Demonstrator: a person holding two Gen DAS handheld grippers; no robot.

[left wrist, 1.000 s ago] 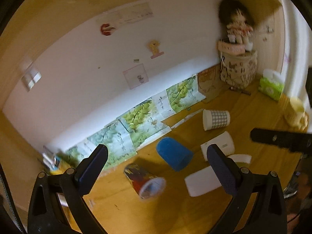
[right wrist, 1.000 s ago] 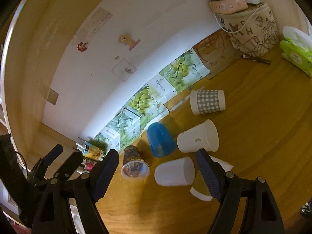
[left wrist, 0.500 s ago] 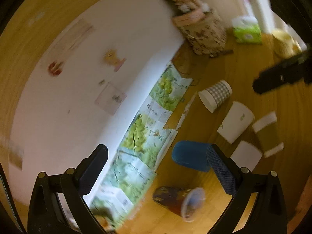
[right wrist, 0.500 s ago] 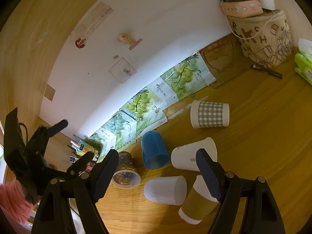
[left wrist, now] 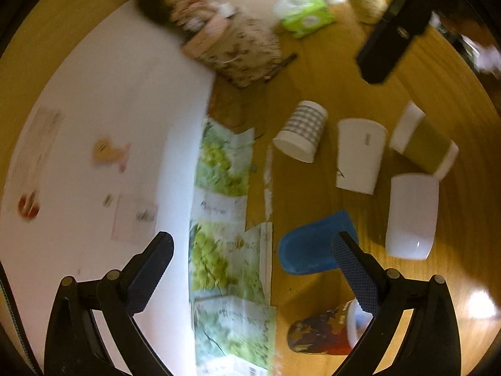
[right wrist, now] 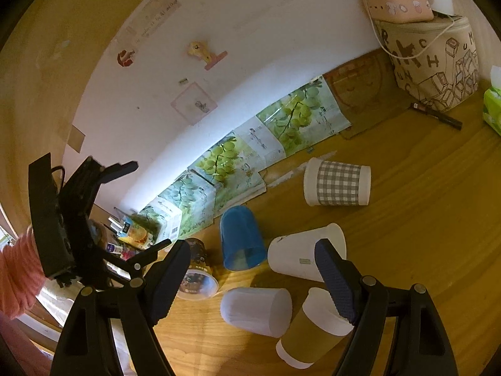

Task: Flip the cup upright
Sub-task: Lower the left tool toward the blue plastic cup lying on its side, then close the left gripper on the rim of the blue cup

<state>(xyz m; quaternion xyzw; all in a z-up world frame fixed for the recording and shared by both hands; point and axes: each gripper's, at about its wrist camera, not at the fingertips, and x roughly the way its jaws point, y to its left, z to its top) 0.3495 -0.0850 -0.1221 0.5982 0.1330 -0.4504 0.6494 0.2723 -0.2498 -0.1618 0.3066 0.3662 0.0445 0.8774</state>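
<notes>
Fabric bin (right wrist: 438,72) lettered "R", "C", "H", "U", "M"; cups' labels unreadable.

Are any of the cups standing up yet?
Not yet. The blue plastic cup, checked paper cup, white paper cup, frosted plastic cup, brown sleeved cup and colourful printed cup all lie on their sides. Both the left gripper and right gripper are open and empty.

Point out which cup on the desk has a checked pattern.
The gingham cup, lying on its side farthest back, nearest the grape posters; the others are plain or differently printed.
</notes>
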